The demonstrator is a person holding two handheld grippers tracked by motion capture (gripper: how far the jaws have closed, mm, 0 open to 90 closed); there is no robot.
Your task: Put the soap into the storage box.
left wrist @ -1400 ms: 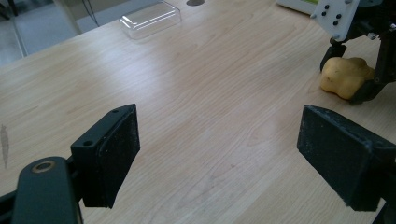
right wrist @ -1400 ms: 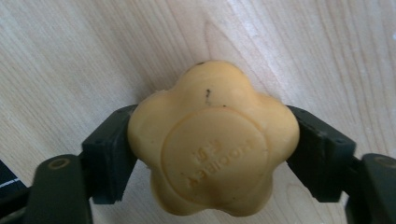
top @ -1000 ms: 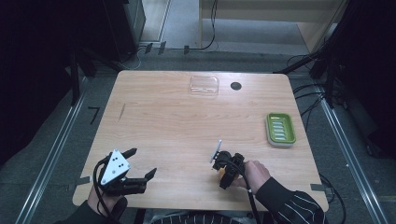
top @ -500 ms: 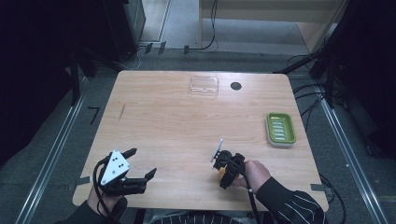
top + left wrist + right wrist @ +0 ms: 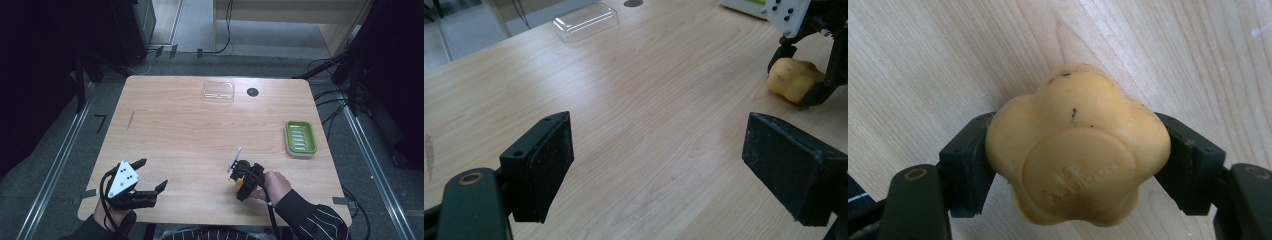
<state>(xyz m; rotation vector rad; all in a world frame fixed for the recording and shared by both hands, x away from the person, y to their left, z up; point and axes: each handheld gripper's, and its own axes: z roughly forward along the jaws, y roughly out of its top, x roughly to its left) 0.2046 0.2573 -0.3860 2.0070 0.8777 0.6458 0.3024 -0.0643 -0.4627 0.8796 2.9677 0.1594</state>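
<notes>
The right gripper (image 5: 1075,165) is clamped on a yellow flower-shaped soap (image 5: 1077,150) at the near right of the table (image 5: 190,130). The left gripper (image 5: 659,165) gapes wide, empty, near left. A green soap dish (image 5: 300,139) sits far right. The soap's rounded, slick sides could squirt from the pads if squeezed unevenly

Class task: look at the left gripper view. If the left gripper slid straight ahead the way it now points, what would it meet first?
Probably nothing soon: bare table lies ahead of the open left gripper. The clear plastic lid at the far edge sits nearest that line, though depth is uncertain.
</notes>
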